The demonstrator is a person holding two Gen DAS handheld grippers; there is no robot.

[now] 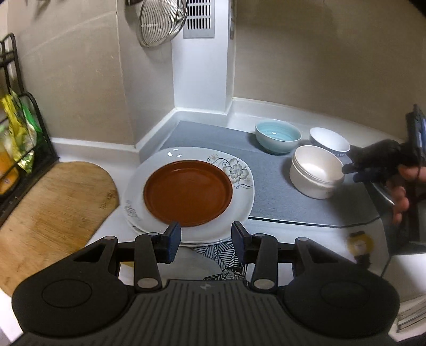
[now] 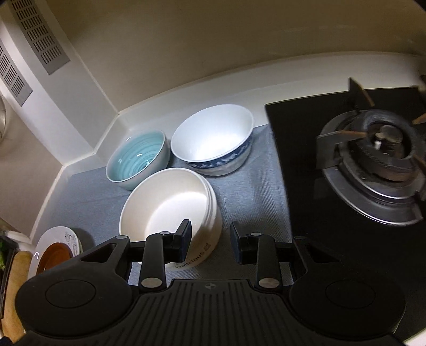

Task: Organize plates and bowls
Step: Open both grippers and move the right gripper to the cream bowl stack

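A brown plate [image 1: 187, 192] lies on a stack of white floral plates [image 1: 239, 170] at the grey mat's left edge. My left gripper [image 1: 205, 241] is open and empty just in front of the stack. Three bowls stand on the mat: a cream bowl [image 2: 170, 202], a light blue bowl [image 2: 137, 158] and a white bowl with a blue band [image 2: 213, 139]. My right gripper [image 2: 210, 242] is open, its jaws either side of the cream bowl's near rim, one inside and one outside. It shows in the left wrist view [image 1: 354, 173] at that bowl [image 1: 314, 170].
A wooden cutting board [image 1: 53, 213] lies left of the plates, with a black rack [image 1: 24, 138] behind it. A gas stove burner [image 2: 378, 154] sits right of the mat [image 2: 245, 191]. A wire strainer [image 1: 162, 21] hangs on the wall. A patterned plate [image 1: 223, 262] lies under my left gripper.
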